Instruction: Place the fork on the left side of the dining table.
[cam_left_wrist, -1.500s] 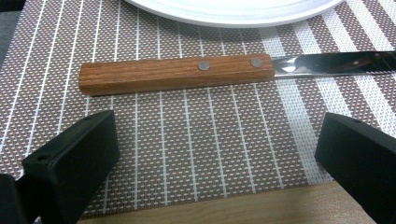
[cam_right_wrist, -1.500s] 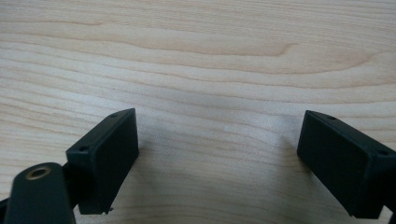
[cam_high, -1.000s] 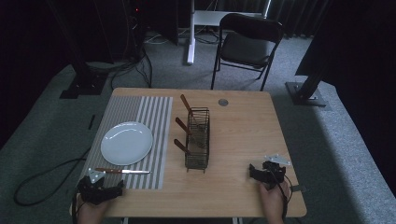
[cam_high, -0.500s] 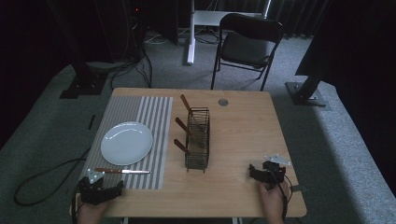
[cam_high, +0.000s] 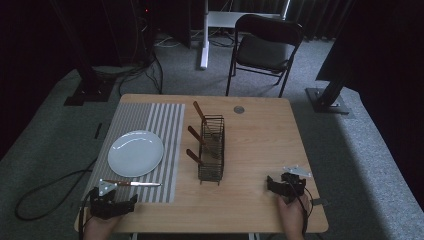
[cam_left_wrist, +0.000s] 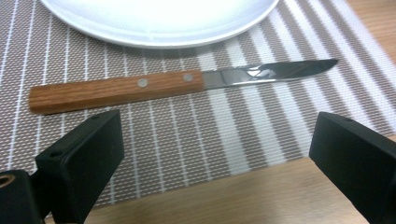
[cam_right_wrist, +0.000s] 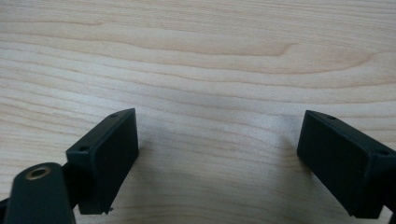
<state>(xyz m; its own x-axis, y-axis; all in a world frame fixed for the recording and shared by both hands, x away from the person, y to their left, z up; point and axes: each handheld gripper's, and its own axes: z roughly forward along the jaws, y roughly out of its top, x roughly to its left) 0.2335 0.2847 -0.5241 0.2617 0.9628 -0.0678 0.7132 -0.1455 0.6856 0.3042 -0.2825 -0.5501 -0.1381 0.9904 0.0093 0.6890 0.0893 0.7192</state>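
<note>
A wooden-handled knife (cam_high: 131, 183) (cam_left_wrist: 163, 83) lies on the striped placemat (cam_high: 150, 125) just below the white plate (cam_high: 135, 153) (cam_left_wrist: 159, 23). My left gripper (cam_high: 116, 205) (cam_left_wrist: 215, 154) rests at the table's near left corner, open, jaws wide with the knife just beyond them. A black wire caddy (cam_high: 211, 148) stands mid-table with three wooden handles (cam_high: 199, 112) sticking out to its left. My right gripper (cam_high: 282, 186) (cam_right_wrist: 219, 158) sits open near the front right, only bare wood between its jaws.
A small round metal grommet (cam_high: 239, 109) is set into the wooden table (cam_high: 260, 145) near its far edge. A black folding chair (cam_high: 266, 47) and a white desk leg (cam_high: 203, 35) stand beyond the table. Cables trail on the grey carpet at left.
</note>
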